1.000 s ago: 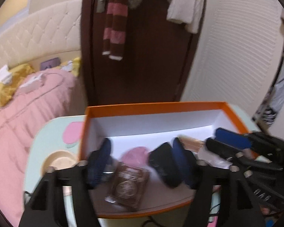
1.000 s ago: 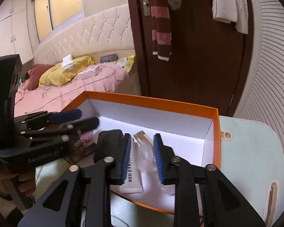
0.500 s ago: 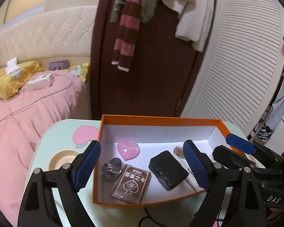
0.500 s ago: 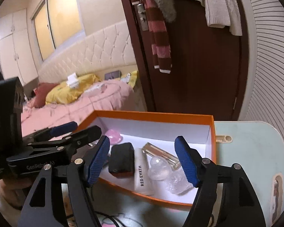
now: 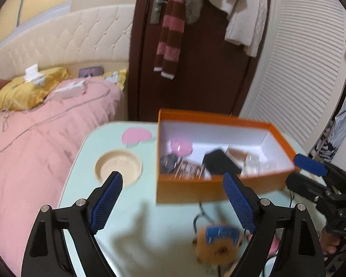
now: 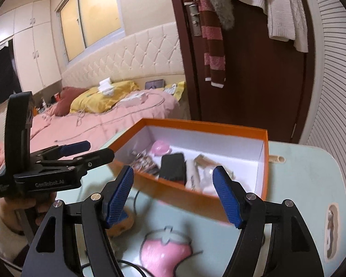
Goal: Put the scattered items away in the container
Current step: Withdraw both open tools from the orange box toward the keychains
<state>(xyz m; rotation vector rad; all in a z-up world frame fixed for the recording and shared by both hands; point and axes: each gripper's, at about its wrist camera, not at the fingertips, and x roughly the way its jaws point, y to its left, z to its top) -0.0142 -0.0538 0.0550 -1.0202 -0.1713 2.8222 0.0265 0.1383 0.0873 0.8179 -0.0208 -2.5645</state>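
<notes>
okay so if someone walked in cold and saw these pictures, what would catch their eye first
Probably the bright orange box on the pale green table, with a pink heart, a black case and other small items inside. Next, the two open blue-padded claws in front of it, left claw and right claw, both empty. A fuzzy tan item lies on the table outside the box.

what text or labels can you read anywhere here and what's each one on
"GenRobot.AI": side of the left gripper, in the right wrist view, slightly blurred.
"DAS": body of the right gripper, cut off at the frame edge in the left wrist view.
White tube in the orange box: print too blurred to read.
Card pack: design blurred, unreadable.
Blue label on the plush toy: unreadable.
</notes>
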